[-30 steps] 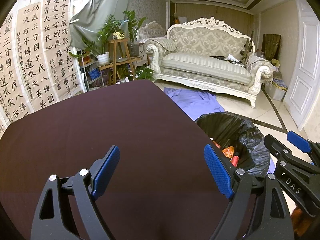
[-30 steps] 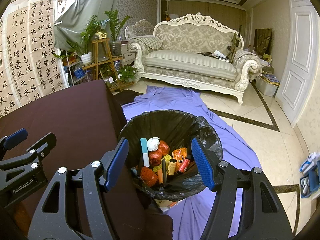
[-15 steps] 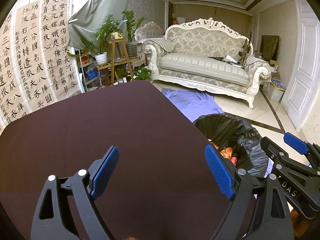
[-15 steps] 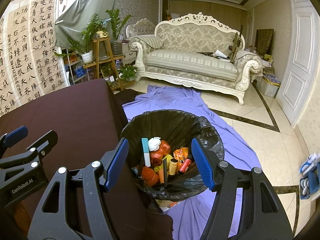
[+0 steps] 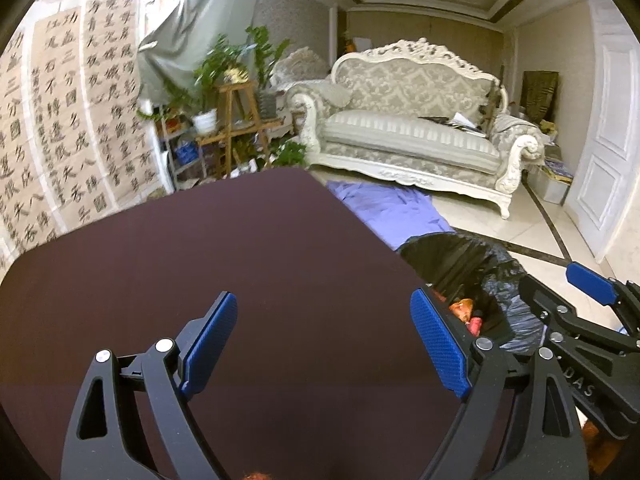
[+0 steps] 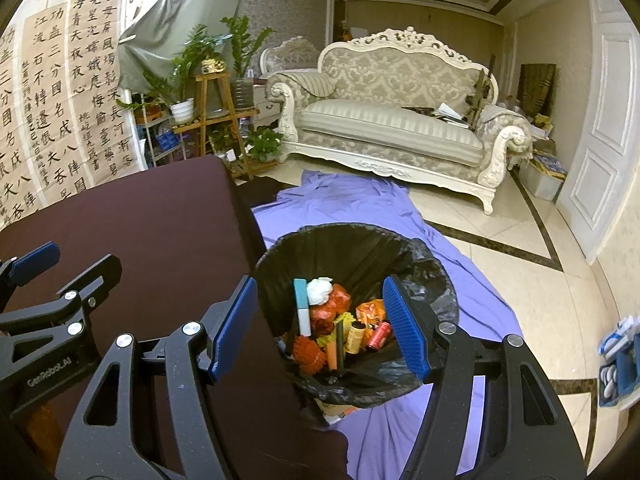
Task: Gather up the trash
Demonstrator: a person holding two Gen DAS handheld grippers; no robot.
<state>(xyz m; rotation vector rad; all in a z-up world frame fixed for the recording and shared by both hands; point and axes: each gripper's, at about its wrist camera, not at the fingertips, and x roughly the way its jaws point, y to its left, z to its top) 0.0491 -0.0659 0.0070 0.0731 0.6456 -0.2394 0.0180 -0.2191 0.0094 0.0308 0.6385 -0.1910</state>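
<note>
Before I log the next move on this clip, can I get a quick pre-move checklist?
1. Left hand-held gripper empty, open: ok.
2. Right hand-held gripper empty, open: ok.
3. Black-lined trash bin beside the table, mouth open: ok.
4. Collected trash, such as the crumpled white tissue, inside the bin: ok.
5. Dark brown tabletop free of trash: cannot tell, the near edge is hidden.
</note>
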